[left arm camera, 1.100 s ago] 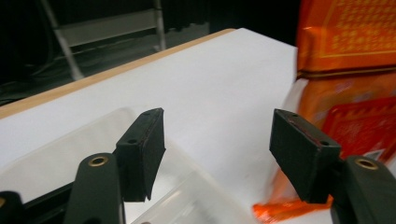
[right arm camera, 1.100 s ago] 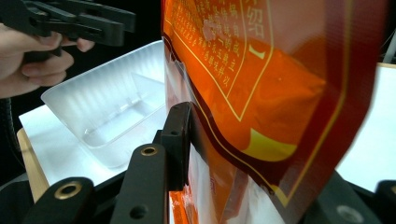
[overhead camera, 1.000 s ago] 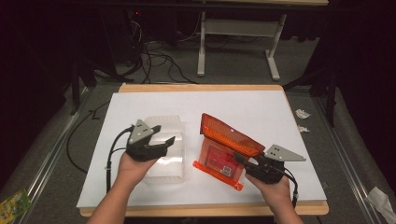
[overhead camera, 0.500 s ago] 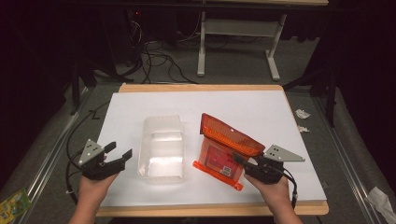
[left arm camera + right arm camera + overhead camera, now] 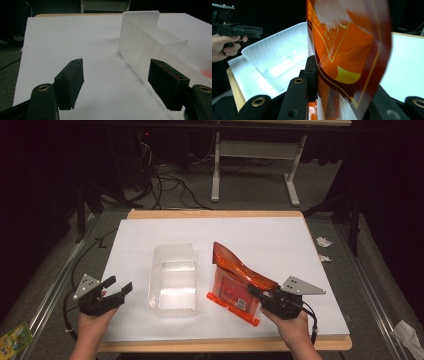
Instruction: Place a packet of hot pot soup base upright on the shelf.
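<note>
An orange plastic pouch [image 5: 239, 282] lies on the white table sheet, its top flap lifted. My right gripper [image 5: 256, 293] is shut on that flap; in the right gripper view the pouch [image 5: 347, 45] rises between the jaws. A clear plastic tray [image 5: 173, 280] sits left of the pouch, with nothing in it. My left gripper [image 5: 120, 286] hovers open at the sheet's left edge, apart from the tray. In the left gripper view the tray's wall [image 5: 140, 42] stands just beyond the right jaw, and nothing is between the jaws [image 5: 116, 82].
The white sheet [image 5: 250, 232] covers a wooden table top. Cables and a metal stand's legs [image 5: 255, 170] lie on the floor beyond. Crumpled paper scraps [image 5: 322, 242] lie off the table's right side.
My left gripper has let go of the clear tray and pulled back left to the sheet's edge. The right gripper keeps its hold on the pouch.
</note>
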The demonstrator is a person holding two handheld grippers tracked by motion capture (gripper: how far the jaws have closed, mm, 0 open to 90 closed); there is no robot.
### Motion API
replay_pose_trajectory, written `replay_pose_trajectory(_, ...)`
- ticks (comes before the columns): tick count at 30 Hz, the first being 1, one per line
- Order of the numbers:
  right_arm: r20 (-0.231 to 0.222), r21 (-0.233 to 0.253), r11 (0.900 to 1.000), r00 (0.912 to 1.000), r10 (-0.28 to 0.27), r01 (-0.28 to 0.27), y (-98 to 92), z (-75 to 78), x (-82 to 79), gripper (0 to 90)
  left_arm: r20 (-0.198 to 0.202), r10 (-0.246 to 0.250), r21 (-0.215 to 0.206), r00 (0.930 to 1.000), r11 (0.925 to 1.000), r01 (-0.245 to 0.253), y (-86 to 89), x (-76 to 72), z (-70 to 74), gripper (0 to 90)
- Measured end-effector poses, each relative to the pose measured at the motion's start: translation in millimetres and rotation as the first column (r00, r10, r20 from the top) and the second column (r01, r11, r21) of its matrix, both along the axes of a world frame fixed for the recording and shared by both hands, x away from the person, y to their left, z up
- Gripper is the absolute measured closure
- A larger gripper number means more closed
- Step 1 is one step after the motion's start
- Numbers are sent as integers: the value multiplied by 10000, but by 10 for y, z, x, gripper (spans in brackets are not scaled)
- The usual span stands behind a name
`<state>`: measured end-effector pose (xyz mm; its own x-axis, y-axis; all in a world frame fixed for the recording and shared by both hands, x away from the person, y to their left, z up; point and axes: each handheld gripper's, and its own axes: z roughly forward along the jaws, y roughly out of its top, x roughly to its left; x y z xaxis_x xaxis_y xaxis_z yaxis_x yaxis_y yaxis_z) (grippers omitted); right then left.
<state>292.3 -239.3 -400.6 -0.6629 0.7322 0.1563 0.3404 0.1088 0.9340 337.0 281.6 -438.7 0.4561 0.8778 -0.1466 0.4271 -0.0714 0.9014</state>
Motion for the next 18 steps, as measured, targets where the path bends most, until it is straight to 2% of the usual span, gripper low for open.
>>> replay_pose_trajectory(7, 257, 177, 9991, 9989, -382, 377, 31, 140, -69, 728, 209, -240, 19, 9995, 9997, 240, -13, -3, -4, 293)
replay_pose_trajectory(14, 468, 437, 9943, 9940, -990, 970, -23, 236, -70, 728, 373, -452, 311, 9983, 9985, 441, -36, -7, -11, 288)
replay_pose_trajectory(18, 591, 472, 9910, 9900, -1277, 1250, -13, 318, -75, 728, 399, -440, 317, 9982, 9986, 428, -35, -10, -11, 281)
